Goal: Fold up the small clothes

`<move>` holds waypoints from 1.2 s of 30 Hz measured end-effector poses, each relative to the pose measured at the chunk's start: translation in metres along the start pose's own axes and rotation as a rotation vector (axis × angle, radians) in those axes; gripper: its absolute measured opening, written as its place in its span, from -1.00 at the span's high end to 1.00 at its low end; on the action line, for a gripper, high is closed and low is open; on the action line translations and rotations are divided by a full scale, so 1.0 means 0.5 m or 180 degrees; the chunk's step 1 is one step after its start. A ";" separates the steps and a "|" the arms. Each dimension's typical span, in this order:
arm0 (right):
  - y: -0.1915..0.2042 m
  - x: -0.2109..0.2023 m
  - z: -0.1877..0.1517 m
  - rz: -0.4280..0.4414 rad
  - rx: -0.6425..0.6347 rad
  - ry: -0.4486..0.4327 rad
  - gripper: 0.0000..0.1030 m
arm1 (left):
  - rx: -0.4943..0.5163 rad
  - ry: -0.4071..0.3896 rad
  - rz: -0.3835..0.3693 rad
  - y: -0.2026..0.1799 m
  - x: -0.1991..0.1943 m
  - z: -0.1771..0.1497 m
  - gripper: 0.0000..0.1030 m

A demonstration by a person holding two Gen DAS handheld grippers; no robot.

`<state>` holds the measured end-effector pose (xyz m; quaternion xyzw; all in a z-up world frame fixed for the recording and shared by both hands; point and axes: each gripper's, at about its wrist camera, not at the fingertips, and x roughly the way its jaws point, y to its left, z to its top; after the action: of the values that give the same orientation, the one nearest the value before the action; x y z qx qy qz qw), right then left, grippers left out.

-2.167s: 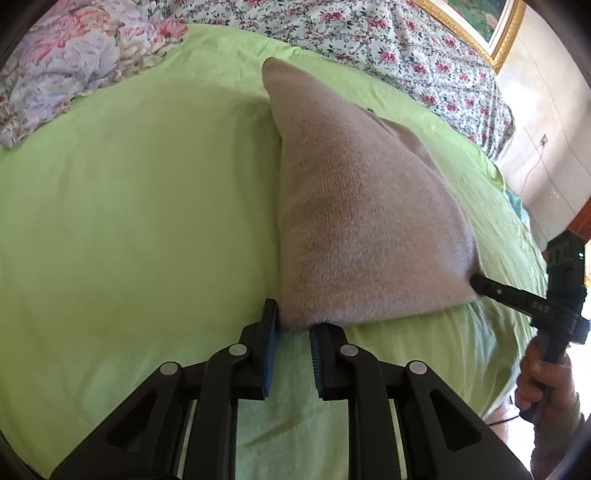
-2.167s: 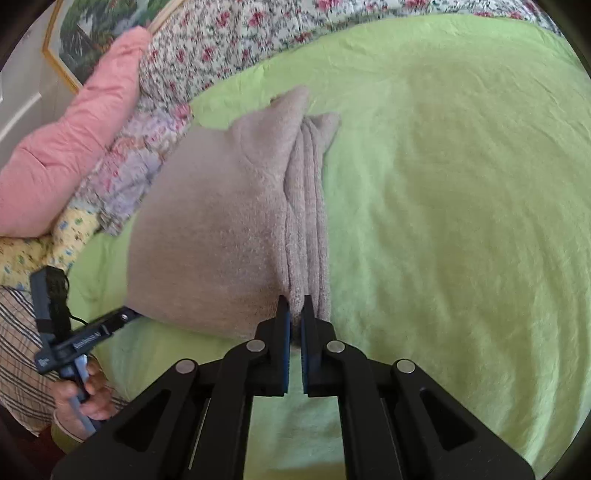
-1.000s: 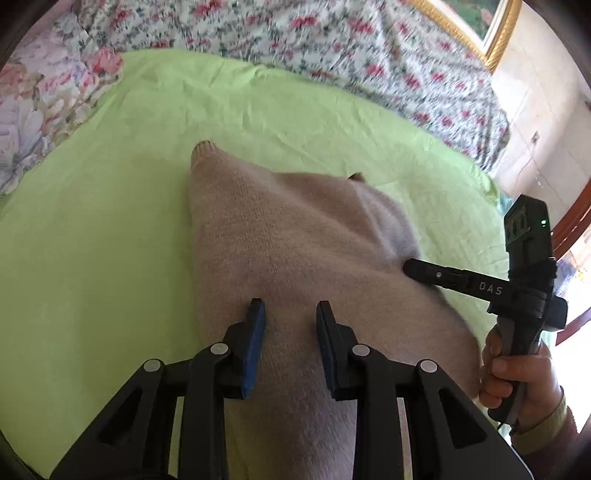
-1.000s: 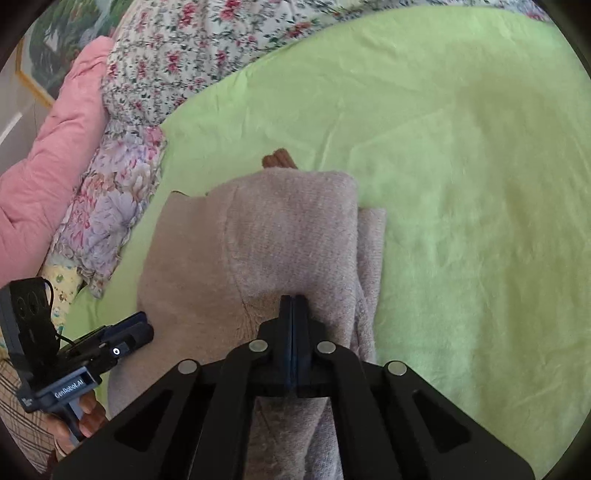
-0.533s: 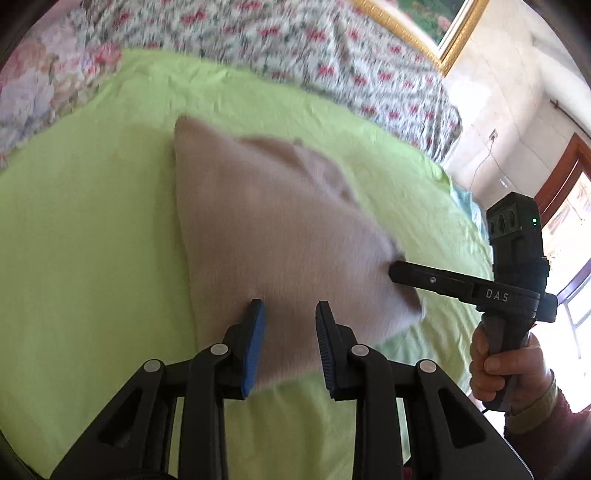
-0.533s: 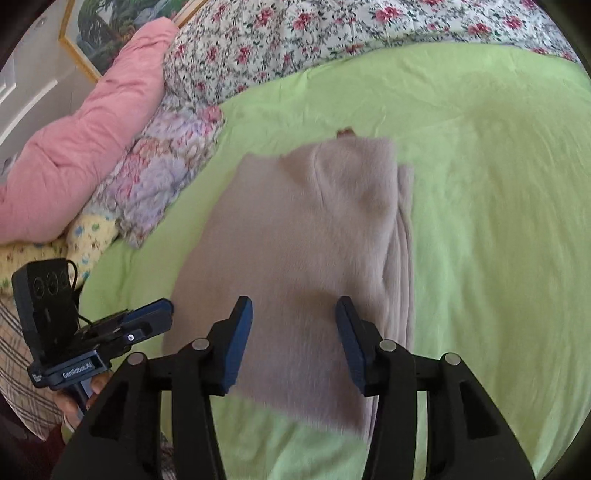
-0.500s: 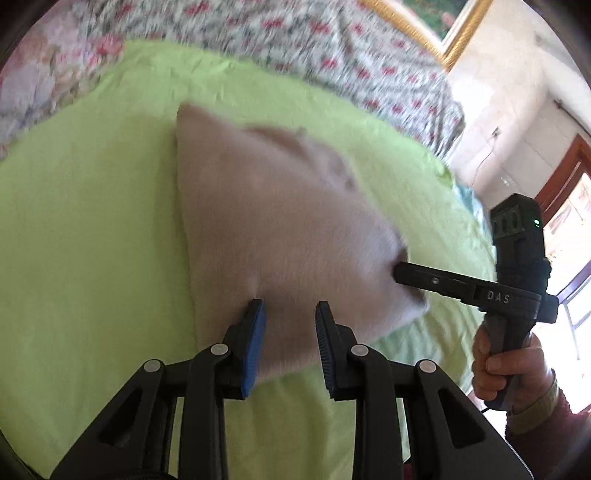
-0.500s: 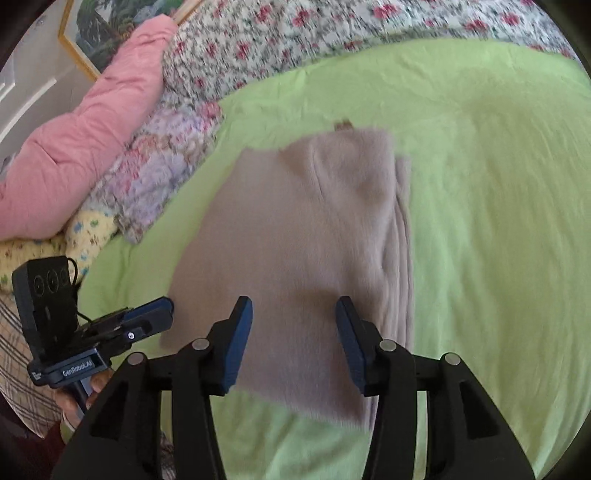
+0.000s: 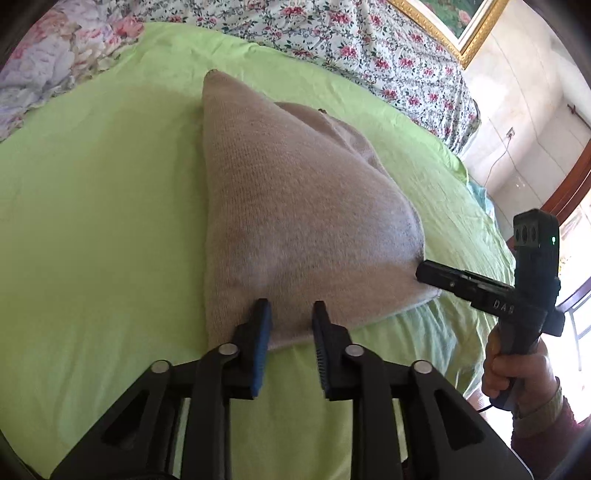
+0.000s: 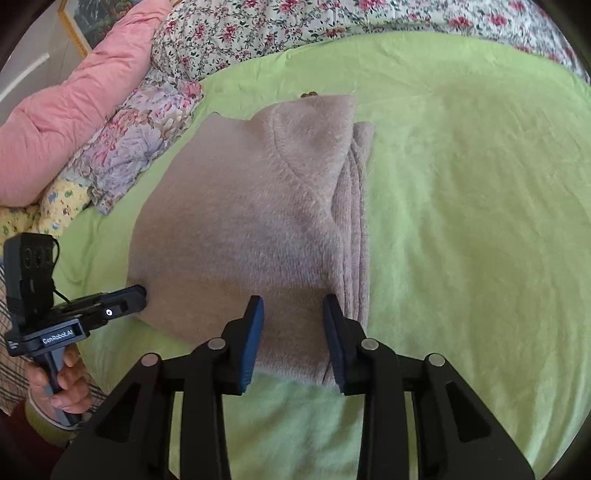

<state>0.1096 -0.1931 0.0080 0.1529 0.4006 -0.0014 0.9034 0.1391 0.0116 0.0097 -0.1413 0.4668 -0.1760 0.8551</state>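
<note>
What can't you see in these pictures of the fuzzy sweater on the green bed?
- Underside and inner layers of the folded beige sweater: hidden in both views by its own top layer.
- Small brown thing at the sweater's far edge: too small to name.
- Near sweater edge, right wrist view: partly covered by the right tool, whose jaws are closing with nothing gripped.
- The person: both views cut off all but the hands and sleeves.
- Framed picture: cropped by the lens edge.
</note>
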 end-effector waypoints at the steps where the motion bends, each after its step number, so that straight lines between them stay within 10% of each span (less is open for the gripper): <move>1: 0.005 -0.005 -0.008 -0.0057 -0.0046 0.0010 0.31 | -0.0003 -0.0002 0.0032 -0.003 -0.005 -0.006 0.49; 9: 0.013 -0.090 -0.040 -0.0088 0.0039 -0.0137 0.27 | 0.0039 -0.0194 0.0292 -0.039 -0.068 -0.028 -0.04; 36: 0.088 -0.137 -0.224 -0.0148 -0.0083 -0.0086 -0.23 | 0.0265 -0.0093 0.0682 -0.017 -0.121 -0.199 -0.28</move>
<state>-0.0126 -0.1281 -0.0010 0.1317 0.3919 -0.0192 0.9103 0.0230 0.0226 0.0064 -0.0575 0.4589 -0.1009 0.8809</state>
